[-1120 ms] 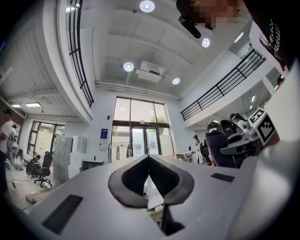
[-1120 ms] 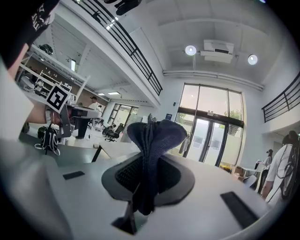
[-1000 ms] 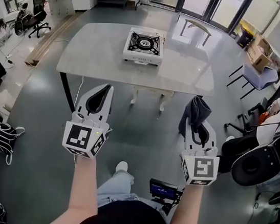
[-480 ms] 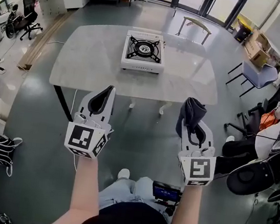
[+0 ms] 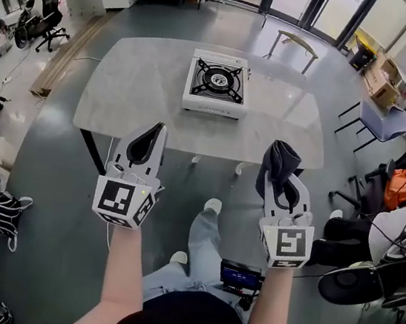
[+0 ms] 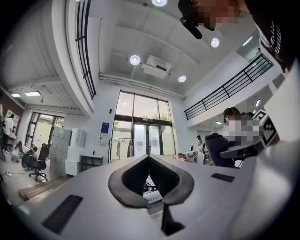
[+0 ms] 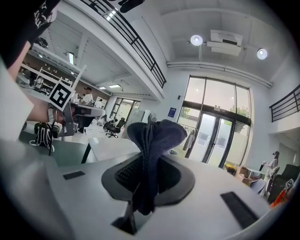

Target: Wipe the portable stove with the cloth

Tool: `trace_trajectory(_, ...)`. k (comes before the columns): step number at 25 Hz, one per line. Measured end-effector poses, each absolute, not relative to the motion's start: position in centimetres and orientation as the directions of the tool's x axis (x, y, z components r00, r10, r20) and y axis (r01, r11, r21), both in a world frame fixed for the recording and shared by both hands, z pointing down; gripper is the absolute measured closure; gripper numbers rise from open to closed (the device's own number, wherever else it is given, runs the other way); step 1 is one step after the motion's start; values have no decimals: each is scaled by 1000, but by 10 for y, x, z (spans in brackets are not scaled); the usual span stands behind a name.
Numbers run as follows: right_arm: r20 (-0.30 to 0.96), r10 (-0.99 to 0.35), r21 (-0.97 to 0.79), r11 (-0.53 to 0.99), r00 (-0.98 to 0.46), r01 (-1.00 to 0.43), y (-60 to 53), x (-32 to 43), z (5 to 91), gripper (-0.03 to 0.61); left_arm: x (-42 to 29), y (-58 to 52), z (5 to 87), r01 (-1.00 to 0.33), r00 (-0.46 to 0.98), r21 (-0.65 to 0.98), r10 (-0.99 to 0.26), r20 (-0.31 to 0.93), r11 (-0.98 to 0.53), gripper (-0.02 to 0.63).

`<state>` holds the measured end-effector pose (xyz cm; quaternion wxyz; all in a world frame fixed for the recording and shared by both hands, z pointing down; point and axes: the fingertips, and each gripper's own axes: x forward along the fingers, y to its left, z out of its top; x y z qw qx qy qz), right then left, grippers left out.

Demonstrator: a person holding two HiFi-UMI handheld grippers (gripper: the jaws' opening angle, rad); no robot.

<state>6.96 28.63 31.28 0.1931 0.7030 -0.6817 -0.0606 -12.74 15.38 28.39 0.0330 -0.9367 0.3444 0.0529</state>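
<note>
Right gripper (image 5: 285,178) jaws clamped on dark cloth (image 7: 154,136), bunched upright above the tips. Left gripper (image 6: 149,158) jaws closed together, empty. Portable stove (image 5: 217,82) far ahead on grey table (image 5: 136,103), well apart from both grippers.

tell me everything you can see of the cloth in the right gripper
The cloth is dark navy, soft-looking fabric bunched into folds. The right gripper is shut on its middle, so a rounded wad stands past the jaw tips and a short tail hangs behind them. It is held in the air, touching nothing else, apart from the portable stove.
</note>
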Motion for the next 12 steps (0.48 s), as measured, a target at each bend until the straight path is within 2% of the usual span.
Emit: trace_trajectory(12, 148, -989, 293, 67, -24, -954, 165, 120, 327, 511, -85, 55, 291, -695, 719, -86, -689, -88, -714, 603)
